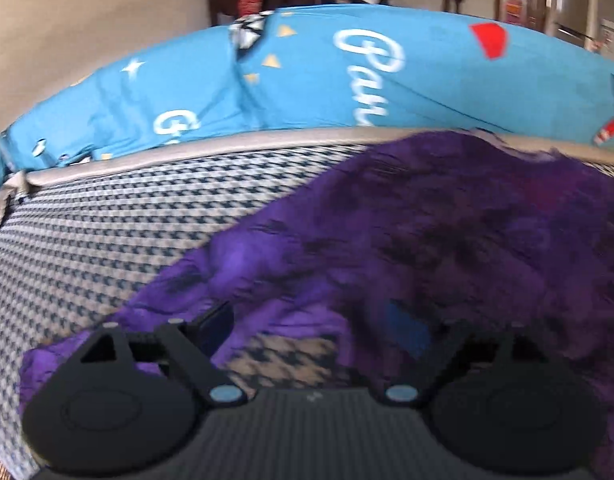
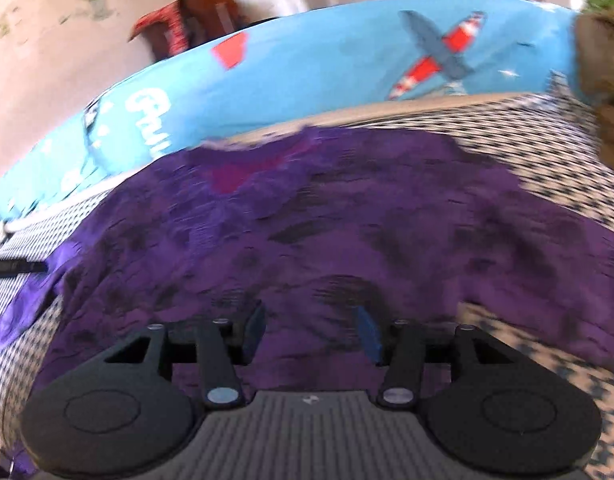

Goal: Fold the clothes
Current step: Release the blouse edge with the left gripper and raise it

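One purple garment [image 1: 407,240] lies spread on one houndstooth-patterned mattress [image 1: 87,232], with one blue printed sheet [image 1: 307,80] bunched along the mattress's far edge. Two grippers are in view, one per camera. The left gripper [image 1: 319,332] hangs above the garment's near-left edge with its jaws wide apart and nothing between them (mattress pattern shows in the gap). The right gripper [image 2: 311,332] hovers over the garment's middle, jaws partly apart and clamping nothing. The cloth is deep purple with dark dash-like marks, wrinkled, and shows a magenta patch [image 2: 231,178] near its far edge.
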`<state>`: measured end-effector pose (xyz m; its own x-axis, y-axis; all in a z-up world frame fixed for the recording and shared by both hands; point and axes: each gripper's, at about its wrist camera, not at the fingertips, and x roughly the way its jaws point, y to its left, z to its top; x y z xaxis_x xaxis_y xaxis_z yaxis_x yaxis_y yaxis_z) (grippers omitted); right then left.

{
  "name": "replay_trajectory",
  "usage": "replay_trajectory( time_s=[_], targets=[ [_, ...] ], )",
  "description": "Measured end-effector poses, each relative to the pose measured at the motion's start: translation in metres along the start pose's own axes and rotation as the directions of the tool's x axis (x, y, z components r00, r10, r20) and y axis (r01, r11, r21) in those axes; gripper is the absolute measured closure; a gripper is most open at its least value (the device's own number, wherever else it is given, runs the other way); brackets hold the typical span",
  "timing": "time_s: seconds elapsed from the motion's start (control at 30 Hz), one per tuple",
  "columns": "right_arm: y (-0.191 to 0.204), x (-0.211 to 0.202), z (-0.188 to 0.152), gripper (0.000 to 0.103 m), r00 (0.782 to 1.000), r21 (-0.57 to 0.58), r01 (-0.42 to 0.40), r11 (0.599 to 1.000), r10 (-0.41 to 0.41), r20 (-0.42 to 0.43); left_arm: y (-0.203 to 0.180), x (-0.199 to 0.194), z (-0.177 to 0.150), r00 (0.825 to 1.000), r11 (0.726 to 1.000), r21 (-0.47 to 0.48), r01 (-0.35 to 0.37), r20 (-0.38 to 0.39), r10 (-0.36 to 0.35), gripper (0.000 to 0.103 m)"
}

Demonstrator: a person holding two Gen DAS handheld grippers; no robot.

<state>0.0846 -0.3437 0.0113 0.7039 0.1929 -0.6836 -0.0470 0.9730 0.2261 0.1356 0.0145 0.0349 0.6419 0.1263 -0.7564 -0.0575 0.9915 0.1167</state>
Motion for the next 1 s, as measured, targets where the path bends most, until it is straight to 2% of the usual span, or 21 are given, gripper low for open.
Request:
replay_trajectory(
  time_s=[0.23,0.43,0.63,0.83,1.0],
  targets=[
    [-0.040,-0.023,0.014,0.051,0.991,0.095,0.067,0.993,-0.077,0.108,-0.040,0.003,-0.005,0.998,0.997,0.051,0.060,-0.005,-0.059,0.010],
    [-0.079,-0.027,0.037,0.050,0.968,0.144,0.172,0.975,-0.195,0.161,-0.064,0.007,-0.011,0.996,0.991,0.104,0.085,-0.020,-0.083,0.009],
    [-0.125,-0.014,0.050,0.050,0.942,0.175,0.281,0.944,-0.306,0.141,-0.074,0.010,-0.014,0.997,0.988,0.135,0.081,-0.019,-0.079,0.007],
    [-0.142,0.006,0.046,0.048,0.954,0.132,0.284,0.950,-0.294,0.063,-0.076,0.015,-0.012,0.996,0.988,0.124,0.090,-0.035,-0.086,0.007],
    [-0.139,0.014,0.042,0.042,0.952,0.048,0.292,0.955,-0.295,0.081,-0.080,0.020,-0.014,0.995,0.987,0.130,0.091,-0.053,-0.084,0.007]
  ],
)
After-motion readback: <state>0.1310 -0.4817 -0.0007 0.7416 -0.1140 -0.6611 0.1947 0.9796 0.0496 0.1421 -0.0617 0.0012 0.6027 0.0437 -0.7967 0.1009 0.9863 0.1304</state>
